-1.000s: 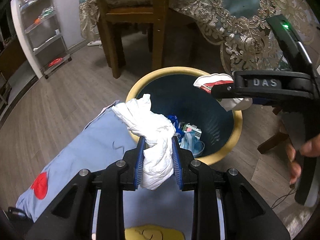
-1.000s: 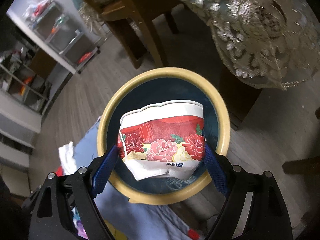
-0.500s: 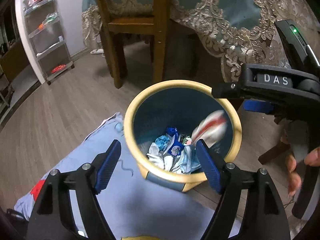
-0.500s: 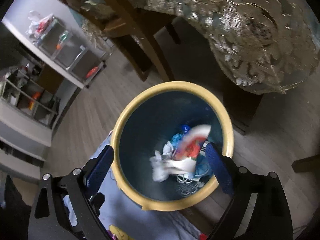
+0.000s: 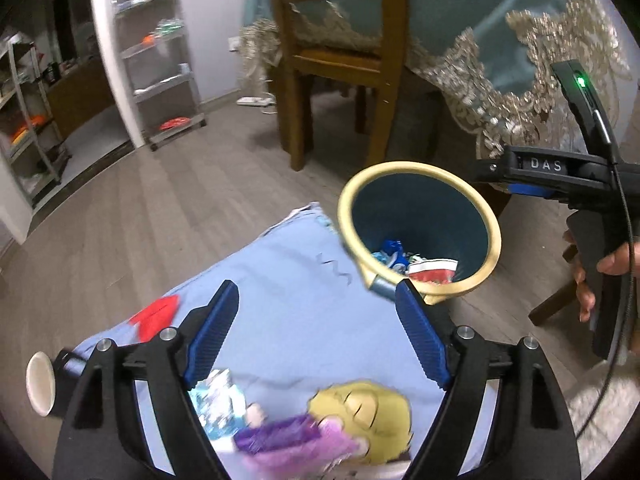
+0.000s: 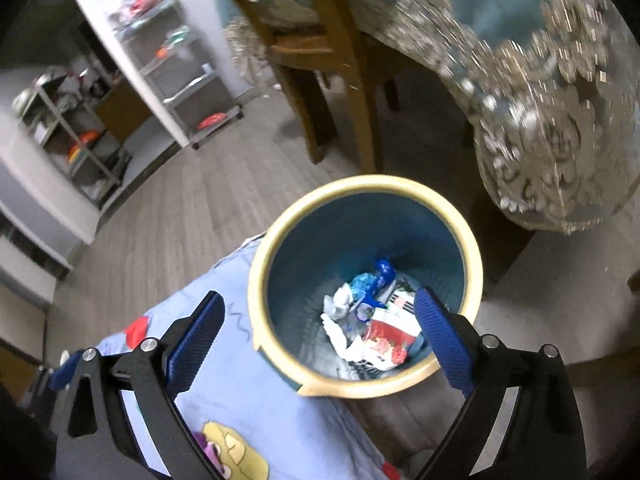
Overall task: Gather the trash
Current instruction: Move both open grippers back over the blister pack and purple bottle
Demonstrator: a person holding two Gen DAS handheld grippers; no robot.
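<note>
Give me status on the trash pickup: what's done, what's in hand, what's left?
Done: the red-and-white paper carton and crumpled white tissue lie in the yellow-rimmed bin. In hand: nothing. The left hand-held gripper is opening with nothing between its jaws; the right hand-held gripper is open and empty. Left: possibly the paper cup on its side beside the blue cloth.

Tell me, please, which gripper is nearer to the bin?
Right. The right gripper hangs above the bin, its near rim between the open fingers. The left gripper is over the blue cloth beside the bin, jaws opening, nothing between them.
</note>
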